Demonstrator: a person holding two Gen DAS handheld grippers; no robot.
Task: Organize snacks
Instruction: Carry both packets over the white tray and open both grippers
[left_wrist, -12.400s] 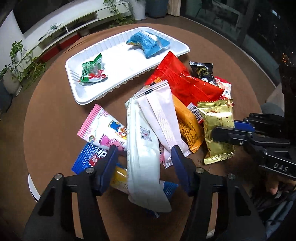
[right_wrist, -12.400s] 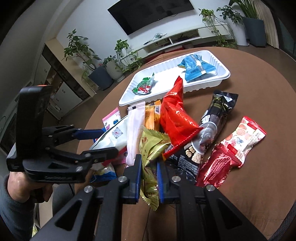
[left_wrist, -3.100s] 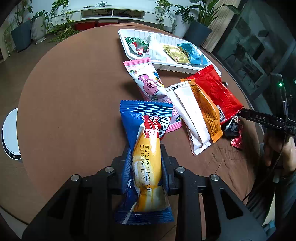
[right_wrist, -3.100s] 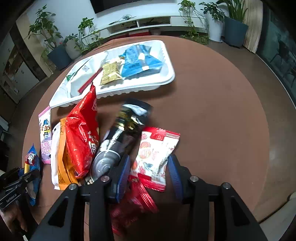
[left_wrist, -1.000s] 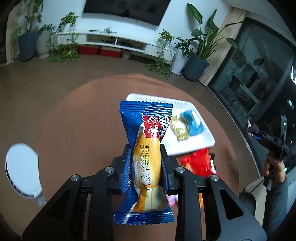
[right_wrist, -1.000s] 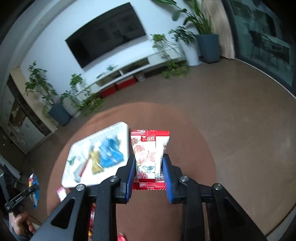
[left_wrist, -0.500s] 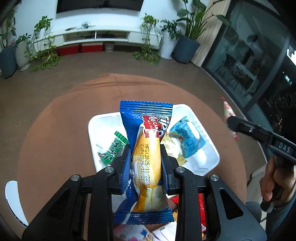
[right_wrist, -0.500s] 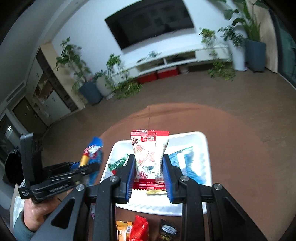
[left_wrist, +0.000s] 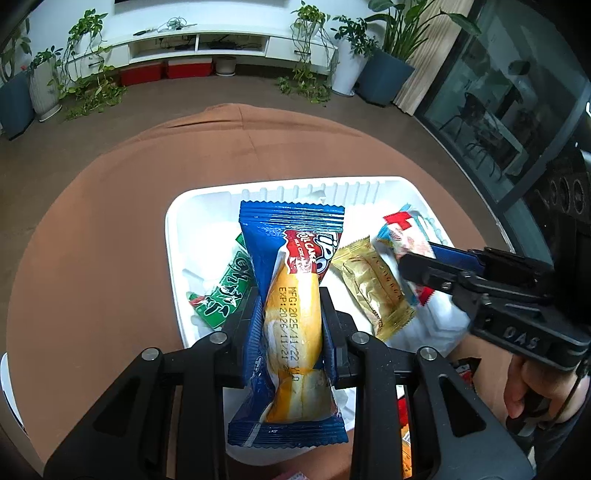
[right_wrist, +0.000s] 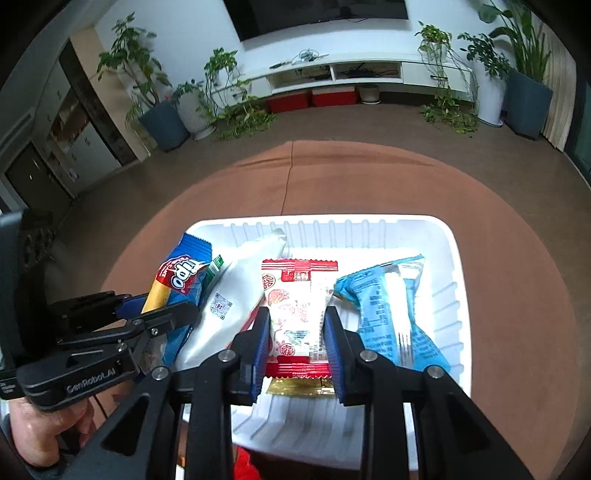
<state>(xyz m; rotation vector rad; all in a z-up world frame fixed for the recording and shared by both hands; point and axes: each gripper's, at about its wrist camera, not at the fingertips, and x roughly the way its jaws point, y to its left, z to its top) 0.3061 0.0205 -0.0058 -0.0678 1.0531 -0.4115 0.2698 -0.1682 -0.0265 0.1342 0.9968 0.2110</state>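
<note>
My left gripper (left_wrist: 290, 310) is shut on a blue roll-cake packet (left_wrist: 291, 236) and holds it low over the white tray (left_wrist: 173, 236). In the tray lie a green packet (left_wrist: 221, 291) and a gold packet (left_wrist: 373, 291). My right gripper (right_wrist: 297, 321) is shut on a red-and-white snack packet (right_wrist: 295, 288), also just above the tray (right_wrist: 458, 258). Beside it rest a light-blue packet (right_wrist: 388, 310) and a long white packet (right_wrist: 229, 299). The left gripper (right_wrist: 166, 310) shows at the left of the right wrist view, and the right gripper (left_wrist: 417, 258) at the right of the left wrist view.
The tray sits on a round brown table (left_wrist: 110, 203). A red packet (right_wrist: 243, 461) and an orange packet (left_wrist: 406, 443) lie on the table in front of the tray. A person's hand (left_wrist: 524, 391) holds the right gripper. Potted plants and a low TV shelf stand beyond.
Both grippers have come forward and down over the tray, closer together, each still holding its packet. The tray now fills the middle of both views.
</note>
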